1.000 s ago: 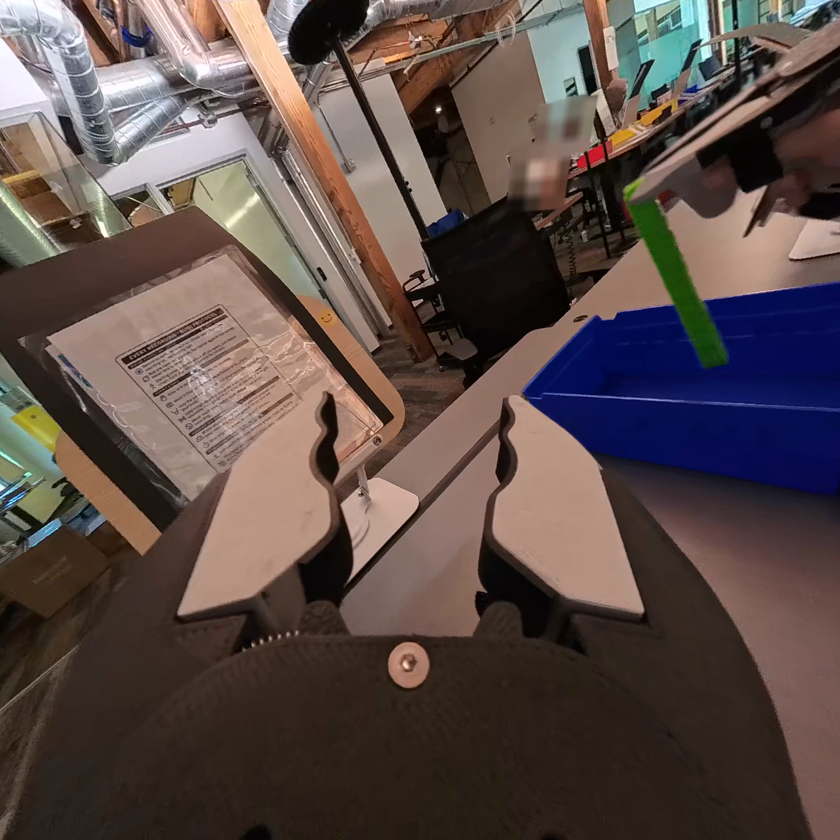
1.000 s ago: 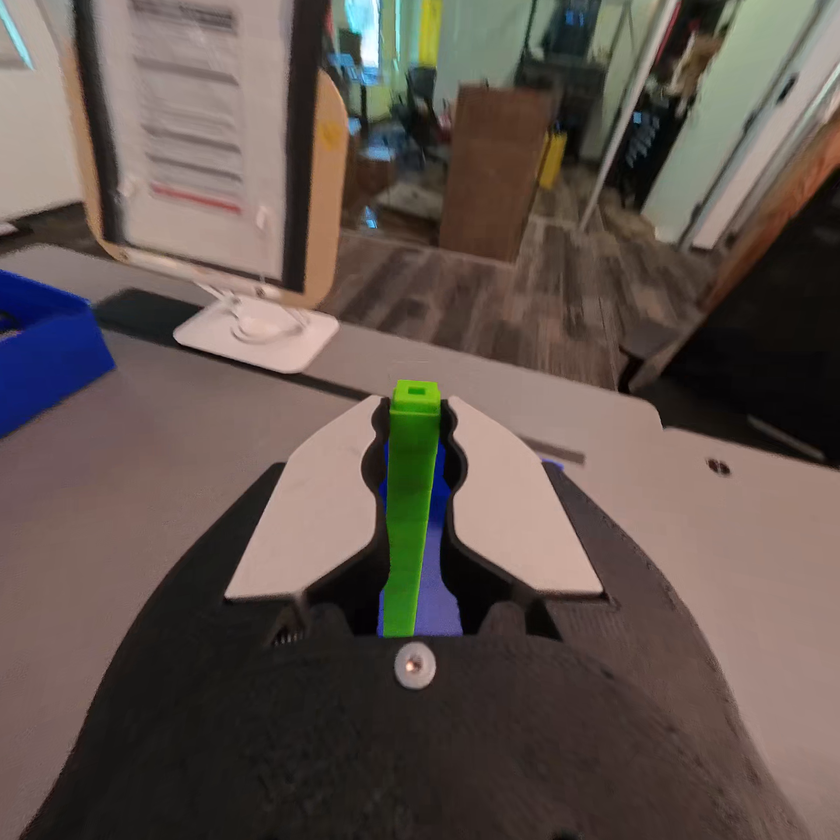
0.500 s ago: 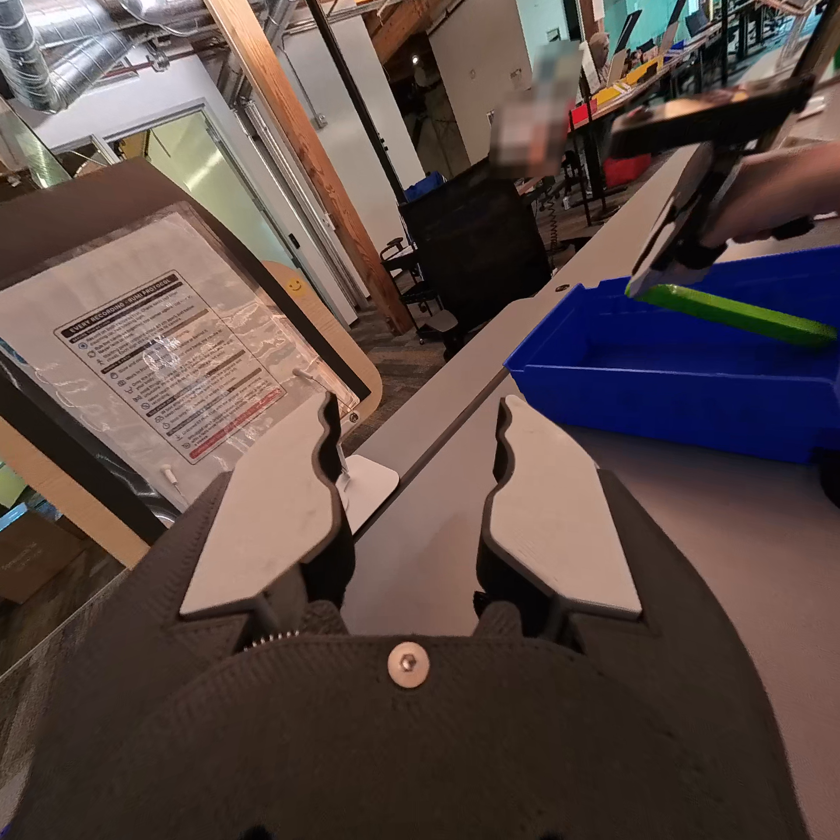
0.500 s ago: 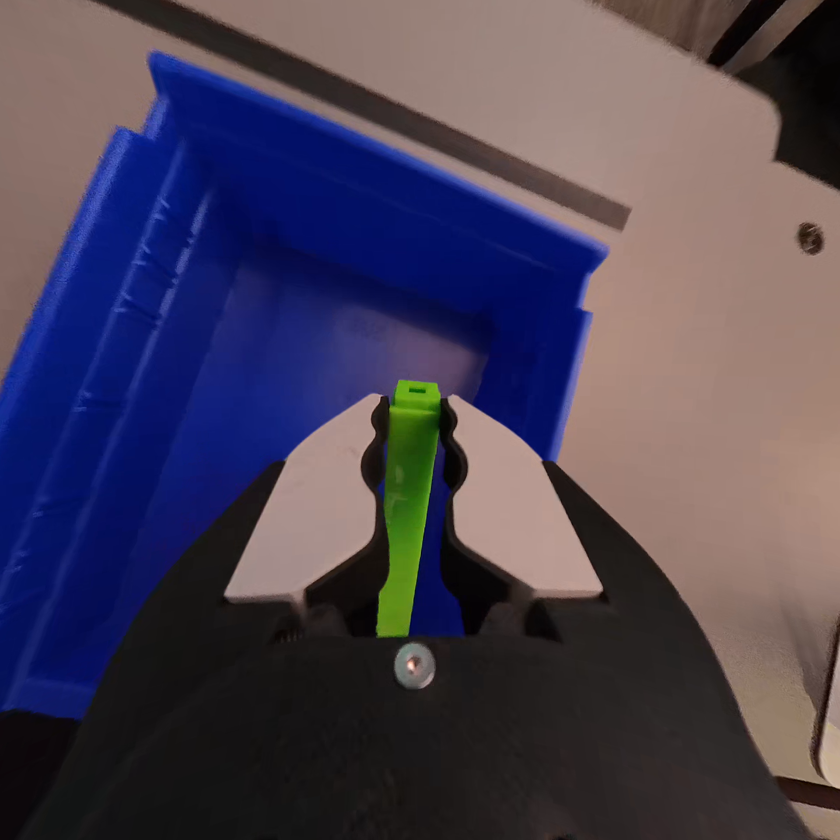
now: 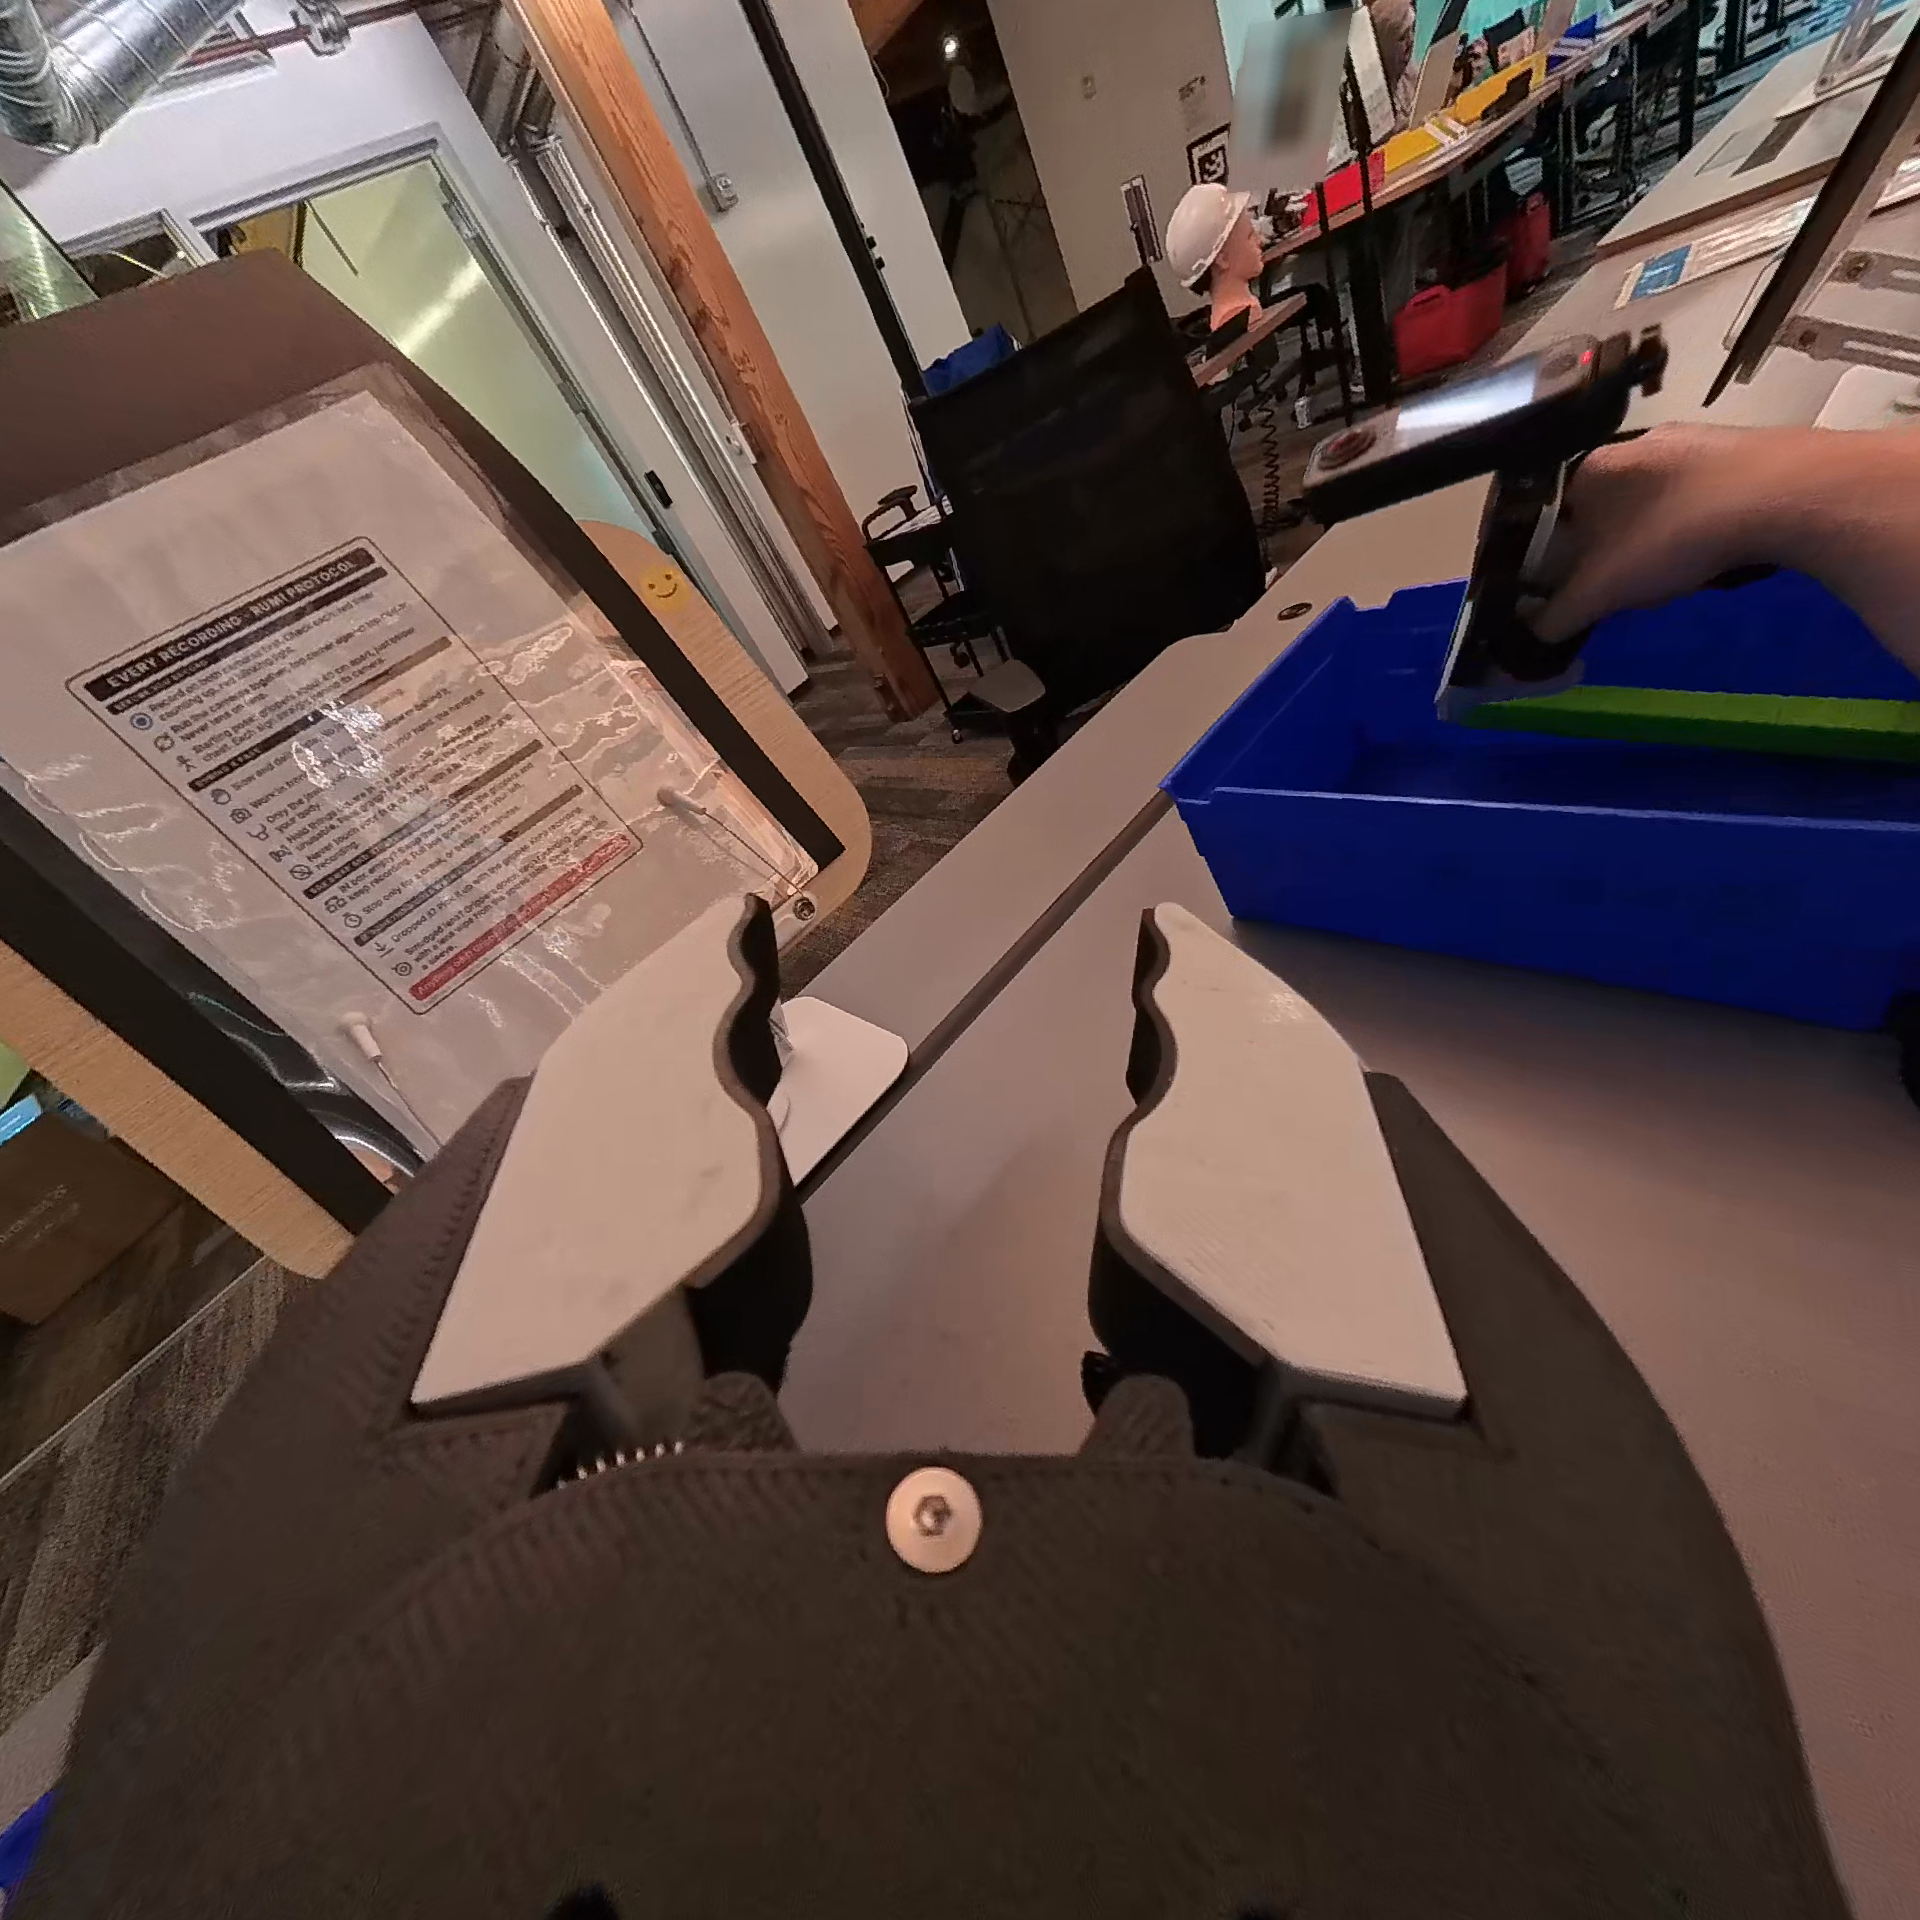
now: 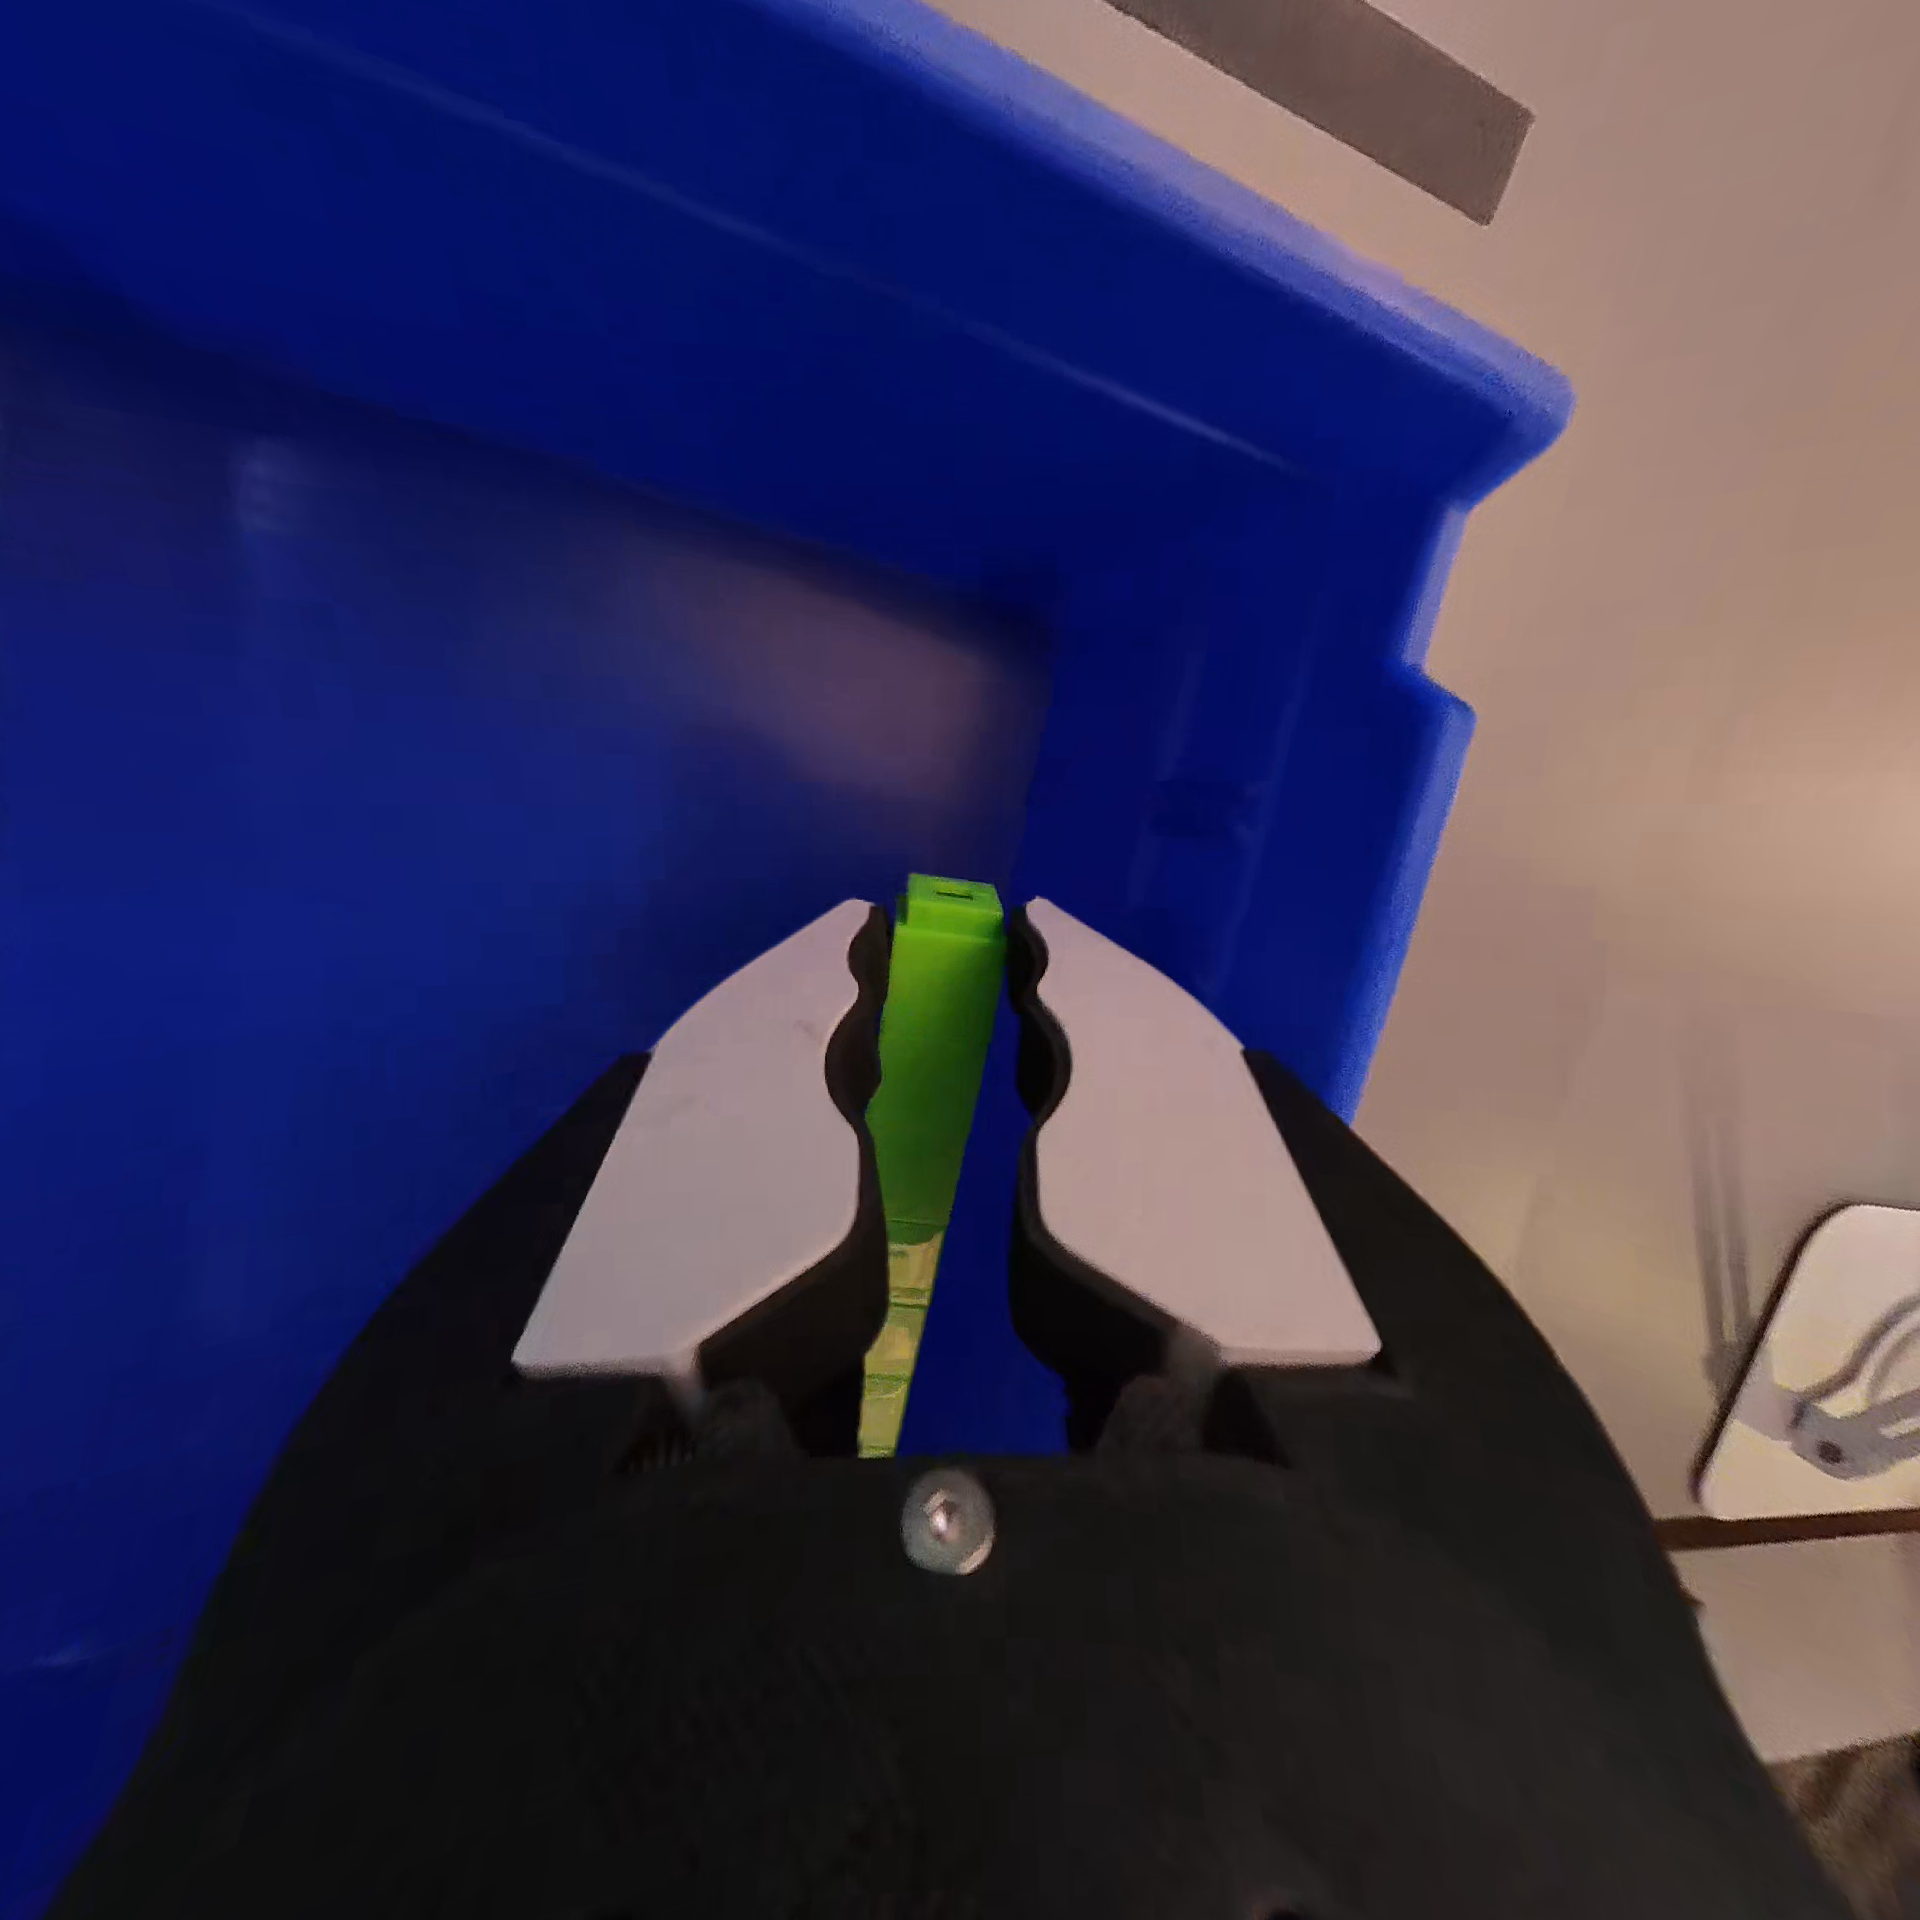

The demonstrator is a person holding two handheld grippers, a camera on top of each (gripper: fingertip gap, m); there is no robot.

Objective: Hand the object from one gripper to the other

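A long green bar [image 6: 935, 1049] is clamped between the fingers of my right gripper [image 6: 948, 920], which points down into a blue bin [image 6: 1195, 343]. In the left wrist view the same bar [image 5: 1704, 717] lies nearly level just inside the bin [image 5: 1507, 862], held by the right gripper [image 5: 1496, 665] in a person's hand. My left gripper [image 5: 951, 935] is open and empty, low over the grey table [image 5: 1558, 1195], to the left of the bin.
A framed instruction sheet [image 5: 343, 748] on a white stand [image 5: 831, 1070] stands at the table's left edge. The stand's base also shows in the right wrist view [image 6: 1829, 1361]. An office chair [image 5: 1081, 520] and desks lie beyond the table. Left tips to right tips: about 45 cm.
My right gripper has swung over the blue bin and lowered the green bar into it, turning it from hanging down to nearly level. My left gripper stays open and has tilted down slightly.
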